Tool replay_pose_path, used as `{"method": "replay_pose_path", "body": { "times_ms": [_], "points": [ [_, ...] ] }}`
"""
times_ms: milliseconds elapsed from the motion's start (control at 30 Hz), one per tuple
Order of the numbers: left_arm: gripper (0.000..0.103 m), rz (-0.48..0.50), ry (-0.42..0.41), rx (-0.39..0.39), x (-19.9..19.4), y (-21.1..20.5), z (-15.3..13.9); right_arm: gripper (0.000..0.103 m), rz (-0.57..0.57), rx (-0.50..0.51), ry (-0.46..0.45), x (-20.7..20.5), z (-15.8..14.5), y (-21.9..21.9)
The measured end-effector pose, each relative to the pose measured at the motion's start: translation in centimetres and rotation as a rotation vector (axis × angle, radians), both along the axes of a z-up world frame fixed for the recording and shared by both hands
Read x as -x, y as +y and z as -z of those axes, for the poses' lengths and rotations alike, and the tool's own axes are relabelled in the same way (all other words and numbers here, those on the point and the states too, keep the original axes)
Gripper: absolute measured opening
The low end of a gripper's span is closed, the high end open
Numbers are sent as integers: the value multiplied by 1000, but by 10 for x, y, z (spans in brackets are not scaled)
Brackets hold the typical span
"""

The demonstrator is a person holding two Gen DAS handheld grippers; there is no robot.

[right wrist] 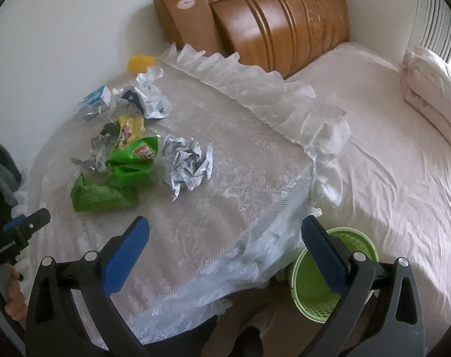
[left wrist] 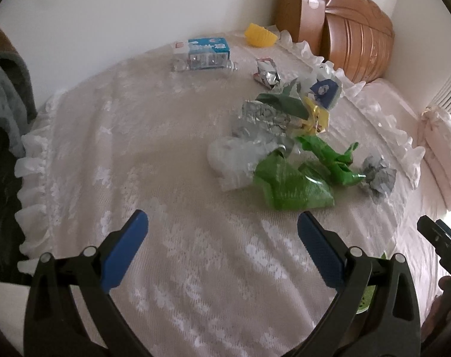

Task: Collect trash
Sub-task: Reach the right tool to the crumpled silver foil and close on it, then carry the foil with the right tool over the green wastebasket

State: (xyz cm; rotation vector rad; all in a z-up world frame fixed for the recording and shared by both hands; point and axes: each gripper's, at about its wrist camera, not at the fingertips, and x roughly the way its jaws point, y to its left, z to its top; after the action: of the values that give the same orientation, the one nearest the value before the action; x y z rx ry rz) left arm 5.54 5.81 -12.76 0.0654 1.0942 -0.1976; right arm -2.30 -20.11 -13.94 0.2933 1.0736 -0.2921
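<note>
Trash lies in a heap on a lace-covered table [left wrist: 136, 163]: green snack bags [left wrist: 293, 186] [right wrist: 112, 178], a silver foil wrapper [left wrist: 264, 119], a yellow wrapper [left wrist: 317, 116], a crumpled paper ball [left wrist: 377, 175] [right wrist: 186, 163], a clear plastic bottle [left wrist: 204, 64] and a blue carton [left wrist: 207, 46]. My left gripper [left wrist: 222, 232] is open and empty, hovering just short of the heap. My right gripper [right wrist: 225, 235] is open and empty over the table's near right edge. A green mesh basket [right wrist: 362, 241] stands on the floor below the right gripper.
A yellow cup [left wrist: 259, 35] sits at the table's far edge. A wooden headboard [right wrist: 270, 20] and a bed with a pink sheet [right wrist: 389, 148] lie to the right, folded bedding [right wrist: 433, 89] on it. A white wall stands behind the table.
</note>
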Motion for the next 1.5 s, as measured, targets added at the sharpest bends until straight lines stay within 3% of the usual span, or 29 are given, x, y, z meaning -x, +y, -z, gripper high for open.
{"method": "replay_pose_path", "body": {
  "times_ms": [300,600,700,900,1167,1267,1367,1500],
  "points": [
    [96,56,-15,-6,-22,-5,-1,99,38,-31,12,-54,27,8],
    [96,95,-59,-8,-36,-9,-11,48,56,-181,32,-75,53,1],
    [96,109,-68,3,-42,-16,-14,37,50,-195,25,-75,52,0],
    [96,172,-126,10,-61,-52,-27,34,35,-189,-11,-74,44,0],
    [96,263,-175,17,-103,-135,-30,34,64,-160,-61,-64,28,-12],
    [89,286,-136,-33,-121,-168,-10,34,85,-157,-69,-58,25,-20],
    [76,284,-98,-85,-132,-188,9,34,98,-145,-77,-52,22,-27],
    [53,267,-52,-146,-141,-203,29,35,109,-149,-90,-43,21,-39]
  ]
}}
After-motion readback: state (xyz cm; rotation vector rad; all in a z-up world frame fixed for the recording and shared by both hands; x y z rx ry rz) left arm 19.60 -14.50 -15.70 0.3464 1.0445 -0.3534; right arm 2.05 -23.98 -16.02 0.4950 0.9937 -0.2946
